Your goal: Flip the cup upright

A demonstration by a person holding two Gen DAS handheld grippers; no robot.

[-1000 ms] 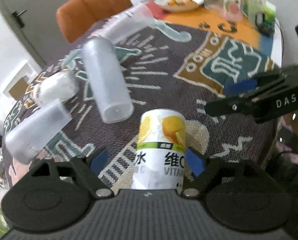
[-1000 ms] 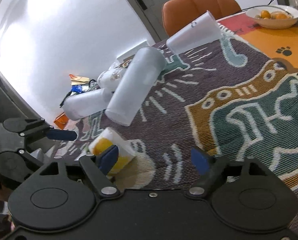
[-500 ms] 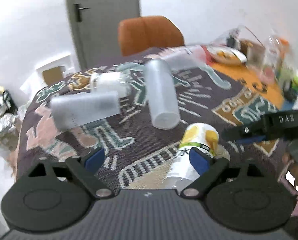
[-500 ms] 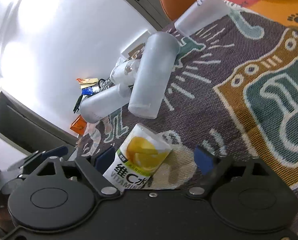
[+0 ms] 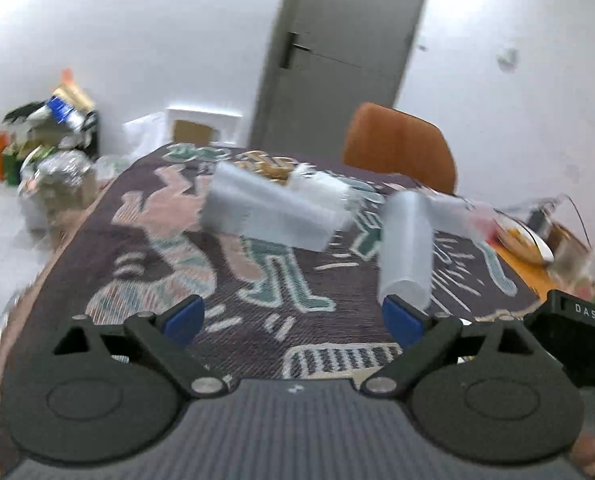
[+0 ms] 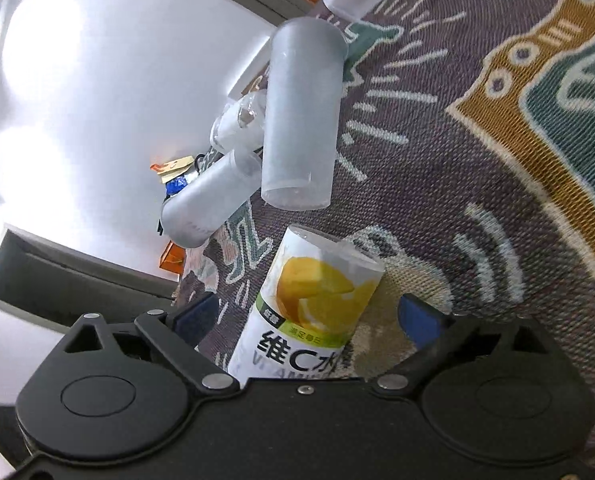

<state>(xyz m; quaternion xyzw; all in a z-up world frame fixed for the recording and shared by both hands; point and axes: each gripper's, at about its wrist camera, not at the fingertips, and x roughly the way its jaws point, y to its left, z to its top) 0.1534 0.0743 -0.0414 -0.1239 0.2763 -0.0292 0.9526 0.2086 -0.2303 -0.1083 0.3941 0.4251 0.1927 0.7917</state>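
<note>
A paper cup with lemon print [image 6: 317,300] lies on the patterned cloth [image 6: 497,160] between the open fingers of my right gripper [image 6: 309,316], not clamped. Several frosted plastic cups lie on their sides beyond it: a tall one [image 6: 301,120], another to its left [image 6: 205,204]. In the left wrist view my left gripper [image 5: 293,318] is open and empty above the cloth [image 5: 177,264]. The tall frosted cup [image 5: 405,248] lies just past its right fingertip [image 5: 401,320], another cup [image 5: 273,212] farther back. The lemon cup is out of the left view.
An orange chair [image 5: 401,148] stands behind the table, with a grey door [image 5: 337,48] beyond. A plate of fruit [image 5: 525,236] and jars sit at the far right. Clutter [image 5: 53,140] is piled on the floor at the left. The right gripper's body [image 5: 581,332] is at the right edge.
The left gripper has swung left and away from the lemon cup, which left its view. The right gripper has closed in so the lemon cup now lies between its fingers.
</note>
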